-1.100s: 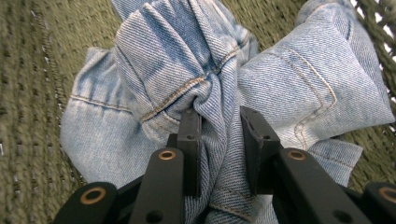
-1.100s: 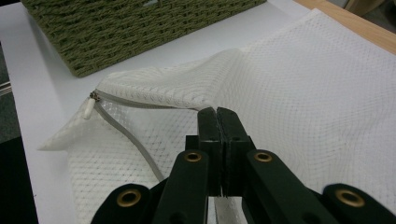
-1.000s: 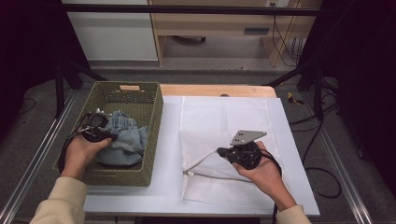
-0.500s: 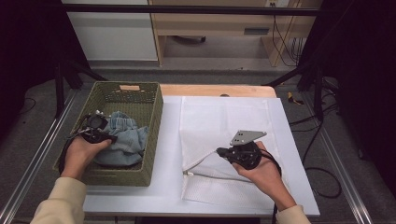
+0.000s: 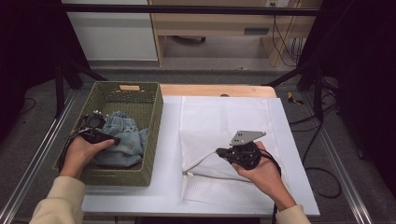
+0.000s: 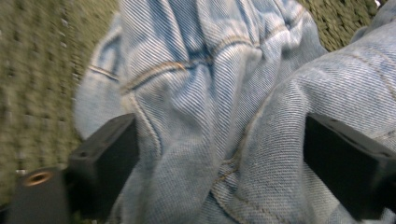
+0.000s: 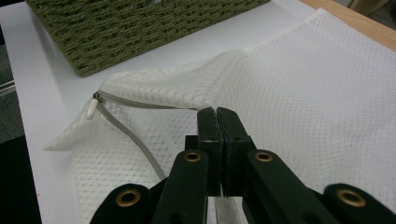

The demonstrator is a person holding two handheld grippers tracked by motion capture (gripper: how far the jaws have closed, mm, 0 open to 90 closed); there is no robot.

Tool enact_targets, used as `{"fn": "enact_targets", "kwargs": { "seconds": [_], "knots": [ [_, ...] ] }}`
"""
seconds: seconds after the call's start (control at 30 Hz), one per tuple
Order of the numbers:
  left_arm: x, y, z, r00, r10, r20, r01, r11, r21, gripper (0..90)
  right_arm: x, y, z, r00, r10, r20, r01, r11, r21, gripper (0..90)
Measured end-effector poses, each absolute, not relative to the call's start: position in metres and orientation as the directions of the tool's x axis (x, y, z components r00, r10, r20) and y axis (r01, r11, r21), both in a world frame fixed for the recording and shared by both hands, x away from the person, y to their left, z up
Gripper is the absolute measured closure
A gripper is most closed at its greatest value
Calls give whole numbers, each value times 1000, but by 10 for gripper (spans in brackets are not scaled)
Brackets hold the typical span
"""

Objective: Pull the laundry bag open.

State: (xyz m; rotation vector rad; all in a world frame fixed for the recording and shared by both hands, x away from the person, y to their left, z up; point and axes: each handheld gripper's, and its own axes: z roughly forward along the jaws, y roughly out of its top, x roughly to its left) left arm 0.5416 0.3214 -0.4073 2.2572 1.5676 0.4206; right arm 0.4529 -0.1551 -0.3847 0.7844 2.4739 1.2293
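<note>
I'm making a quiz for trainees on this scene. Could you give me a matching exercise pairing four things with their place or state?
1 jeans
2 mesh bag
3 left gripper
4 right gripper

a shut on the mesh edge
b flat on the table, zip open
c lying in the green basket
d jaws wide, denim between them

Pairs: 1-c, 2-b, 3-d, 4-a

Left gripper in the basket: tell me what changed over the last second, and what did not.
The left gripper has just been opening its jaws; they now stand wide apart with the jeans bunched between them, in the green basket. The hand barely shifted. The right gripper stayed put, shut on the upper edge of the white mesh bag, holding its zipped mouth lifted.
</note>
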Motion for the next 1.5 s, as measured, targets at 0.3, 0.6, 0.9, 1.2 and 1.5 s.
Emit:
{"fn": "enact_targets", "kwargs": {
  "seconds": [0.3, 0.6, 0.9, 1.2, 1.5],
  "knots": [
    [539, 323, -411, 366, 929, -46, 845, -312, 434, 281, 454, -155, -388, -819, 573, 4, 350, 495, 795, 892],
    [533, 316, -405, 406, 914, -8, 826, -363, 430, 622, 453, -153, -389, -817, 577, 6, 352, 491, 797, 893],
    [532, 315, -400, 404, 915, 16, 814, -367, 451, 652, 453, -155, -389, -817, 577, 6, 353, 490, 797, 894],
    [532, 314, -400, 400, 917, 19, 808, -362, 464, 655, 453, -155, -389, -817, 576, 4, 350, 491, 797, 894],
    [524, 314, -387, 377, 925, 44, 747, -332, 576, 677, 454, -156, -389, -816, 579, 5, 354, 492, 795, 895]
  ]
}}
